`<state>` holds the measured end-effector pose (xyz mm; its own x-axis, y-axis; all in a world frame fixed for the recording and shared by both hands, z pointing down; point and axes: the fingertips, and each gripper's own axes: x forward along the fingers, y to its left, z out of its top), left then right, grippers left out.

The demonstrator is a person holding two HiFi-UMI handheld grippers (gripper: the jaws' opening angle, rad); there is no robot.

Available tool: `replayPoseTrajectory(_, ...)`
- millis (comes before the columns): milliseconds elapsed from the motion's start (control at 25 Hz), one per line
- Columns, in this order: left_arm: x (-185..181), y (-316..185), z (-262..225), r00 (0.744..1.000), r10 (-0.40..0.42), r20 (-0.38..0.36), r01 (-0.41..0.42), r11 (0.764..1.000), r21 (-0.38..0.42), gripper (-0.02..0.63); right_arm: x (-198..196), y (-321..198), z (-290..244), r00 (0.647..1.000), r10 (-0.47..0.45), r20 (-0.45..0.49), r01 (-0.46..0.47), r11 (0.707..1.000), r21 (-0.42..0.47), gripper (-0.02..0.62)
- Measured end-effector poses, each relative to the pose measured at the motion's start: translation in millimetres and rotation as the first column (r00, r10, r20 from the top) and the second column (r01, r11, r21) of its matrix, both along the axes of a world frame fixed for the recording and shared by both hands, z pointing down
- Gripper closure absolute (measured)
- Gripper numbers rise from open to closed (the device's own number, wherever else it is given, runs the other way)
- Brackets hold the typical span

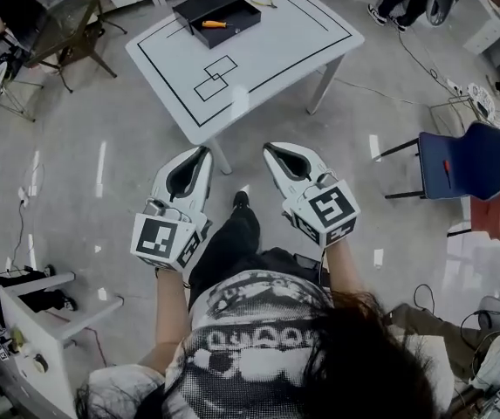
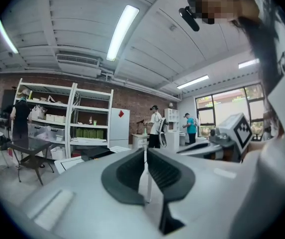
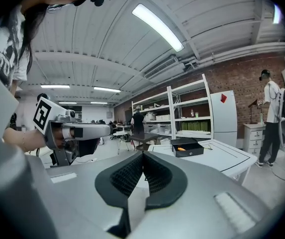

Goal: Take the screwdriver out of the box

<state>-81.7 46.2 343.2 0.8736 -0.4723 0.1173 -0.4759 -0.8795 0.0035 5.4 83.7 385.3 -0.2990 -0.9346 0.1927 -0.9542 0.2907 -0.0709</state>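
Note:
An open black box (image 1: pixel 217 13) stands at the far end of a white table (image 1: pixel 258 59), with an orange-handled screwdriver (image 1: pixel 214 24) lying inside it. My left gripper (image 1: pixel 204 152) and right gripper (image 1: pixel 267 148) are held side by side over the floor, well short of the table, both pointing toward it. Both are shut with nothing between the jaws. In the right gripper view the gripper (image 3: pixel 142 154) faces the box (image 3: pixel 188 148), and the screwdriver (image 3: pixel 181 149) shows as an orange spot. In the left gripper view the gripper (image 2: pixel 145 151) is shut too.
Black lines are drawn on the table top, and a small hand tool (image 1: pixel 263 3) lies beside the box. A blue chair (image 1: pixel 464 161) stands at the right and a white stool (image 1: pixel 36 308) at lower left. Shelves (image 2: pixel 67 118) and people (image 2: pixel 155 127) are at the back.

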Motion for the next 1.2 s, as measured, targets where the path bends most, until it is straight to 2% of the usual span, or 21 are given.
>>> replayPoseTrajectory(320, 21, -102, -10, 0.999, 0.032, -0.02, -0.032, 1.0, 0.0, 0.606, 10, -96, 0, 1.0, 0.006, 0.01, -0.005, 0.999, -0.035, 0.607)
replayPoseTrajectory(640, 21, -181, -3, 0.999, 0.044, -0.031, -0.044, 0.999, -0.027, 0.606, 8, -174, 3, 1.0, 0.006, 0.002, -0.006, 0.998, -0.058, 0.607)
replayPoseTrajectory(880, 25, -217, 4, 0.997, 0.063, -0.037, -0.065, 0.997, -0.044, 0.606, 8, -211, 6, 1.0, 0.015, -0.001, -0.015, 0.998, -0.066, 0.607)
replayPoseTrajectory(1200, 28, -234, 6, 0.995, 0.087, -0.049, -0.089, 0.995, -0.051, 0.606, 10, -234, 5, 1.0, 0.026, -0.017, -0.027, 0.997, -0.068, 0.607)
